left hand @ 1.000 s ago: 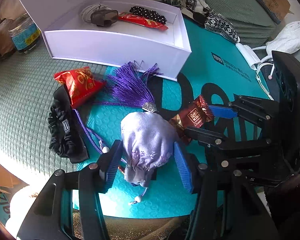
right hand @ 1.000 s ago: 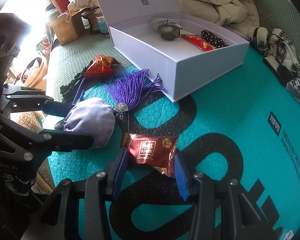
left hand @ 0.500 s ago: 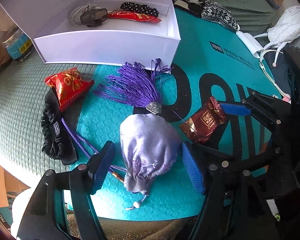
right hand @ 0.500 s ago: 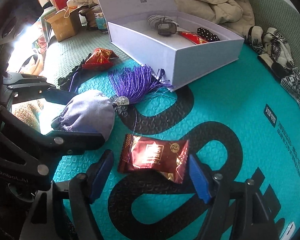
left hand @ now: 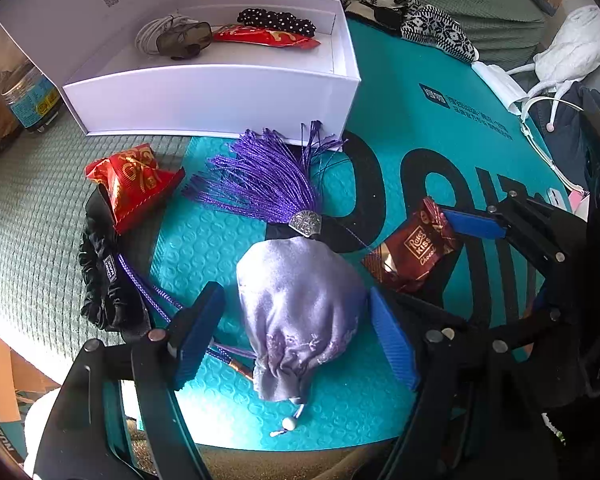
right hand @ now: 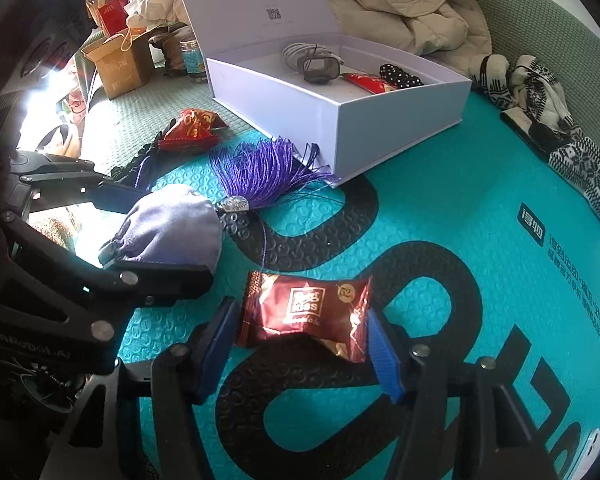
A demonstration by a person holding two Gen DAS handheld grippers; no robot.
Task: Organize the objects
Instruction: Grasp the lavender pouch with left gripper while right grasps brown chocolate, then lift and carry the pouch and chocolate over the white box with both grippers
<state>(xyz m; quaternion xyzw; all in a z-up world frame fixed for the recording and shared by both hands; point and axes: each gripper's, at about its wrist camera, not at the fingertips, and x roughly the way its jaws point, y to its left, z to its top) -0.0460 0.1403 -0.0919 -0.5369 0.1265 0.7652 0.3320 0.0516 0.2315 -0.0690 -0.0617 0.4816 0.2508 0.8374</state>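
A lilac satin pouch (left hand: 300, 308) with a purple tassel (left hand: 264, 180) lies on the teal mat (left hand: 420, 128). My left gripper (left hand: 296, 336) is open around the pouch, with a gap on each side. A brown chocolate wrapper (right hand: 306, 312) lies between the open fingers of my right gripper (right hand: 302, 344), its ends close to the pads. The wrapper (left hand: 414, 248) and pouch (right hand: 172, 232) each show in the other view. An open white box (left hand: 220, 80) stands behind, holding a cable bundle, a red packet and a dotted scrunchie.
A red packet (left hand: 134, 180) and a black scrunchie (left hand: 104, 280) lie left of the pouch on the green cover. A jar (left hand: 32, 100) stands left of the box. Patterned socks (right hand: 548, 120) and a beige coat (right hand: 400, 4) lie behind and right. Cardboard boxes (right hand: 116, 60) are at far left.
Both grippers have opened and drawn back a little. The pouch and the chocolate wrapper now lie loose on the mat between the spread fingers.
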